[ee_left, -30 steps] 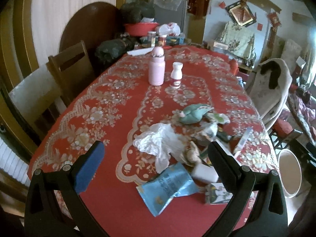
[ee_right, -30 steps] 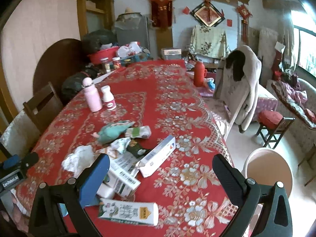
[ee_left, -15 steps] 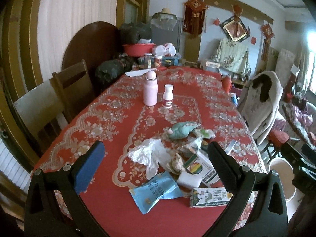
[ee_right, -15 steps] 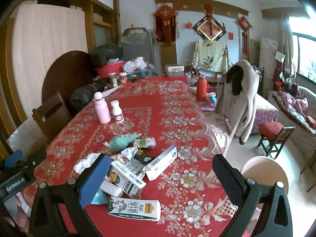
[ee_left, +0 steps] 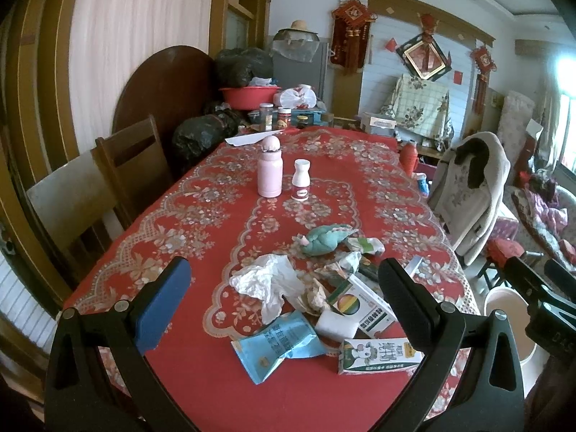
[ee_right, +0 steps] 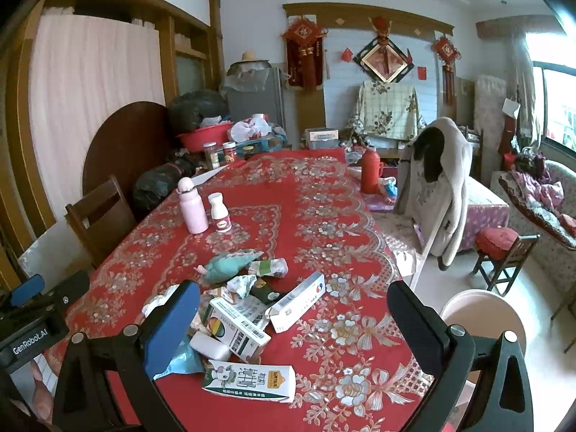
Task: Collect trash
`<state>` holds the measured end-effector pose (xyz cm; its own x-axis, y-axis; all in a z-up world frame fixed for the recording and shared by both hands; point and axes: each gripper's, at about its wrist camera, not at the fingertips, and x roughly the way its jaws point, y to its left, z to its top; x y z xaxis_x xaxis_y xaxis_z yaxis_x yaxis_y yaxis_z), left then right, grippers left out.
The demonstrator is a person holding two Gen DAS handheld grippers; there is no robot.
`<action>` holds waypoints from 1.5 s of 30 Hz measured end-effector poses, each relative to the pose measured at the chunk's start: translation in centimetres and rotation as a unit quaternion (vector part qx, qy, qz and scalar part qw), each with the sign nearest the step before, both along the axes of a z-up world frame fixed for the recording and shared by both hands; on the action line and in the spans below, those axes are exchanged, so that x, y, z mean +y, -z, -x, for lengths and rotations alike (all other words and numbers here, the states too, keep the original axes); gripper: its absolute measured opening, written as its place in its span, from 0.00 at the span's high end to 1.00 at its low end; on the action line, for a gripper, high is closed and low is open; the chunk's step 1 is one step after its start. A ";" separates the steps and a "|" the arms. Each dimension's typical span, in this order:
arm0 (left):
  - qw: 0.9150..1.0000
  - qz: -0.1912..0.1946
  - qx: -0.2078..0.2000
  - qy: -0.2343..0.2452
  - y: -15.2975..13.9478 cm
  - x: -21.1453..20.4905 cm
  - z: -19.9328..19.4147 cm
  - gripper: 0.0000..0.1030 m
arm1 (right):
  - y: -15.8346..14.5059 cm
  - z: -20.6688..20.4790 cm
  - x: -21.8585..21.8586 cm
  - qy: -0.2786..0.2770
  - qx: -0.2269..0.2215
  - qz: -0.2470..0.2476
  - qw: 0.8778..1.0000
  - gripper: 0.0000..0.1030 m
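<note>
A pile of trash lies on the near end of the red-clothed table (ee_left: 201, 216). In it are a crumpled white tissue (ee_left: 266, 282), a blue packet (ee_left: 279, 345), a green-and-white milk carton (ee_right: 248, 379), a box with a rainbow circle (ee_right: 237, 327), a long white box (ee_right: 297, 302) and a teal wad (ee_left: 324, 239). My left gripper (ee_left: 282, 270) hovers open above and before the pile. Over the same pile my right gripper (ee_right: 293, 291) is open too. Neither holds anything. A beige bucket (ee_right: 482, 316) stands on the floor to the right of the table.
A pink bottle (ee_left: 269, 172) and a small white bottle (ee_left: 301, 185) stand mid-table. Jars and a red basin (ee_left: 250, 95) crowd the far end. A coat-draped chair (ee_right: 435, 187) is on the right and a wooden chair (ee_left: 129, 165) on the left. A red-cushioned stool (ee_right: 500, 248) stands beyond the bucket.
Both grippers have drawn back and tilted up from the pile, so the trash looks smaller and more of the room shows. Both stay open; nothing on the table moved.
</note>
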<state>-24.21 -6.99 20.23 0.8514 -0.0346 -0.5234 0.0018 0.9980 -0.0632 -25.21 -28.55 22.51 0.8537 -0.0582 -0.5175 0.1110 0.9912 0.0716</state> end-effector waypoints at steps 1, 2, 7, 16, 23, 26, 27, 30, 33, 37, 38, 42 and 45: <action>1.000 0.001 0.001 0.001 0.0 0.0 0.0 0.00 | 0.0 0.0 0.0 0.000 0.000 0.000 1.000 0.00; 1.000 0.000 0.001 0.001 0.1 -0.1 0.0 0.00 | 0.0 0.0 0.0 0.000 0.000 0.001 1.000 0.00; 1.000 0.002 0.001 0.004 0.1 -0.3 0.2 0.00 | 0.0 0.3 0.2 0.001 -0.004 0.005 1.000 0.00; 1.000 0.002 0.002 0.013 0.2 -0.7 0.6 0.00 | -0.2 0.6 0.1 0.002 -0.005 0.007 1.000 0.00; 1.000 0.002 0.004 0.017 0.2 -0.8 0.3 0.00 | -0.3 0.7 -0.1 0.003 -0.005 0.008 1.000 0.00; 1.000 0.003 0.003 0.017 0.2 -0.9 0.4 0.00 | -0.3 0.7 -0.1 0.003 -0.006 0.008 1.000 0.00; 1.000 0.003 0.003 0.016 0.2 -0.9 0.4 0.00 | -0.3 0.8 -0.1 0.003 -0.006 0.009 1.000 0.00; 1.000 0.002 0.003 0.018 0.2 -0.9 0.3 0.00 | -0.3 0.8 -0.2 0.003 -0.006 0.008 1.000 0.00; 1.000 0.003 0.004 0.018 0.2 -0.8 0.3 0.00 | -0.3 0.8 -0.1 0.004 -0.007 0.009 1.000 0.00; 1.000 0.003 0.004 0.017 0.3 -0.8 0.3 0.00 | -0.4 0.8 0.0 0.004 -0.006 0.009 1.000 0.00; 1.000 0.004 0.004 0.018 0.3 -0.7 0.3 0.00 | -0.4 0.8 0.0 0.004 -0.006 0.009 1.000 0.00; 1.000 0.003 0.004 0.017 0.3 -0.7 0.3 0.00 | -0.6 0.7 -0.1 0.005 -0.007 0.011 1.000 0.00; 1.000 0.004 0.003 0.017 0.2 -0.8 0.2 0.00 | -0.8 0.6 -0.2 0.006 -0.007 0.012 1.000 0.00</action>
